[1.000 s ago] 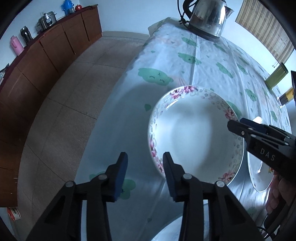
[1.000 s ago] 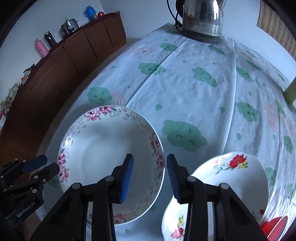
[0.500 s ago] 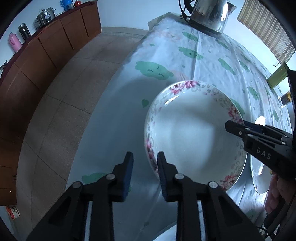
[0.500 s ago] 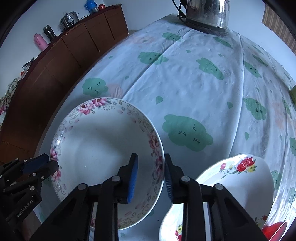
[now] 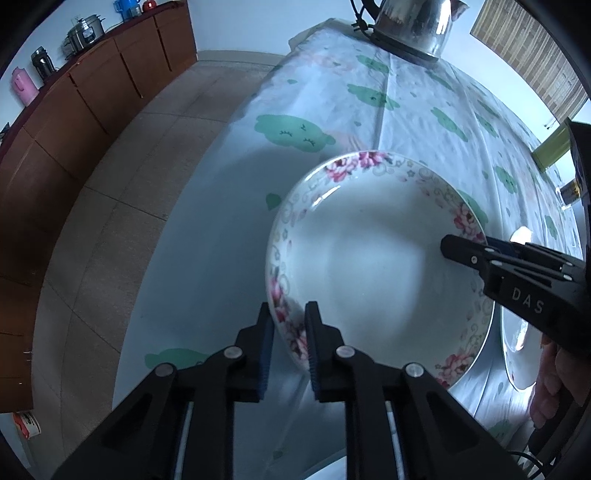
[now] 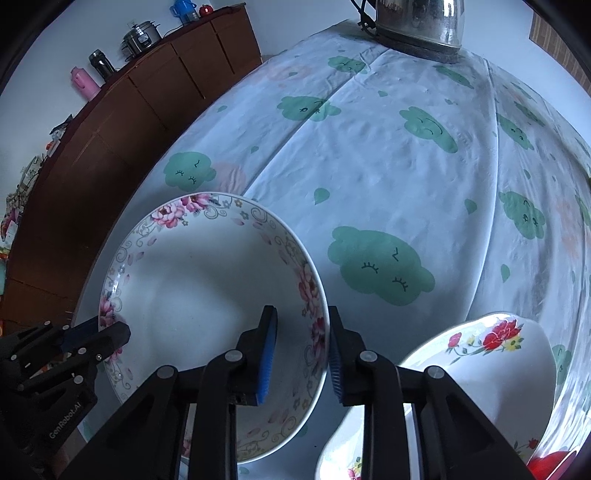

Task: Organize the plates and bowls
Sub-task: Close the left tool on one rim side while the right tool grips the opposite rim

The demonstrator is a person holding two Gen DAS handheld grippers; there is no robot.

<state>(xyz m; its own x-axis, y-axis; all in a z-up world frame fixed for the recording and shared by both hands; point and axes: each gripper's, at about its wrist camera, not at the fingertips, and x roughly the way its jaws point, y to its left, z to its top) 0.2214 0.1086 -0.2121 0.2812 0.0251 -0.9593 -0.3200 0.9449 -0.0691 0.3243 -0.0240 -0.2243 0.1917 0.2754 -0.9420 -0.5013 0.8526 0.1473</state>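
Both the left gripper (image 5: 289, 347) and right gripper (image 6: 302, 356) have just closed on the pink-flowered bowl (image 5: 373, 258) rim; lift evenly, keeping it level.

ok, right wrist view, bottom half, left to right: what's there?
left tongs → pink-flowered bowl, its rim between the right tongs → red-flowered plate → a red thing at the corner.

Home dining room (kettle (image 5: 413, 26), sideboard (image 5: 92, 96))
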